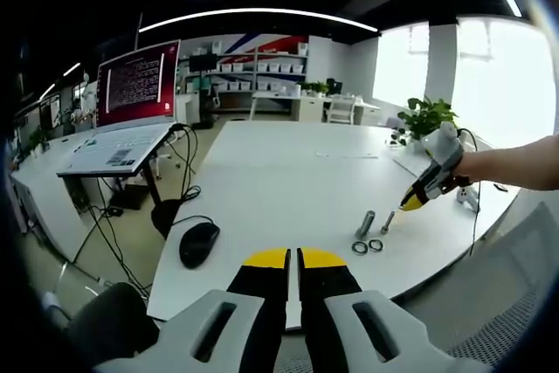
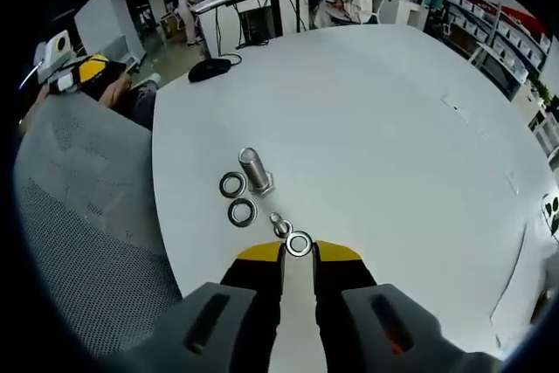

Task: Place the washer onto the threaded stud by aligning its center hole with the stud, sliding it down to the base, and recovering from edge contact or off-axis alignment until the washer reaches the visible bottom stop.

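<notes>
On white table (image 2: 393,128), washer (image 2: 299,244) flat at right gripper (image 2: 298,255) tips.

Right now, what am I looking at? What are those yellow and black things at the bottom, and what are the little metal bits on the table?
Those are two grabbing tools that a person holds, one in each hand. Each tool carries a camera that looks out along its two jaws.

In the left gripper view, the left gripper hangs back off the table's edge, jaws shut and holding nothing. Far across you can see the person's other hand with the right gripper.

The right gripper view looks down at the white table. Just ahead of its tips lies a washer, a flat metal ring. Beside it is a small bolt, then two more rings and a big threaded stud standing upright. A black mouse sits nearer the left gripper.
</notes>
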A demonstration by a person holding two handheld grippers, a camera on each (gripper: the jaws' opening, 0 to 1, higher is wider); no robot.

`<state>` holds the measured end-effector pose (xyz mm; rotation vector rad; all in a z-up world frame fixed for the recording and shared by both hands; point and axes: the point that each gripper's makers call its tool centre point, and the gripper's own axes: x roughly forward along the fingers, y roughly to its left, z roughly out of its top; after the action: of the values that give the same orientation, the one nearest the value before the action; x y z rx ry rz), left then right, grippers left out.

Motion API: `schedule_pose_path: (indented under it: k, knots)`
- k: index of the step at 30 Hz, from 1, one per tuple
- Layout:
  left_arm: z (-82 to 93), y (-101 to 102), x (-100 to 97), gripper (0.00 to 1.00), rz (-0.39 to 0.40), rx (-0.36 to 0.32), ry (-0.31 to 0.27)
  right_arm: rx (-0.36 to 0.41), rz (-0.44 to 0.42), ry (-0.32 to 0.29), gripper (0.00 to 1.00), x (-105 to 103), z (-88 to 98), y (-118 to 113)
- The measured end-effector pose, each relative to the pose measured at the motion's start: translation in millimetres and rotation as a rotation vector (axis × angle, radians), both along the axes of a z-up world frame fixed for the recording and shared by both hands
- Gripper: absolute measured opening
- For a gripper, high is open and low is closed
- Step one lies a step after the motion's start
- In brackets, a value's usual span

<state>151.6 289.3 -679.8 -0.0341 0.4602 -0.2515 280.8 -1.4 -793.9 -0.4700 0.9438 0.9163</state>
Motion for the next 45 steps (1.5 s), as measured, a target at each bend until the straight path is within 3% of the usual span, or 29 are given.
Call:
schedule_pose_path:
  k: [8, 16, 45]
  knots:
    - [0.1, 0.3, 0.0, 0.01, 0.001, 0.000, -0.001, -0.035, 0.065, -0.012, 0.14, -1.9, 4.5, 10.6]
    - [-0.3, 0.5, -0.2, 0.01, 0.001, 0.001, 0.002, -0.069, 0.134, -0.012, 0.14, -4.6, -3.2, 20.9]
    - [-0.1, 1.2, 0.5, 0.01, 0.006, 0.001, -0.001, -0.112, 0.170, 0.018, 0.15, -3.6, -19.5, 26.7]
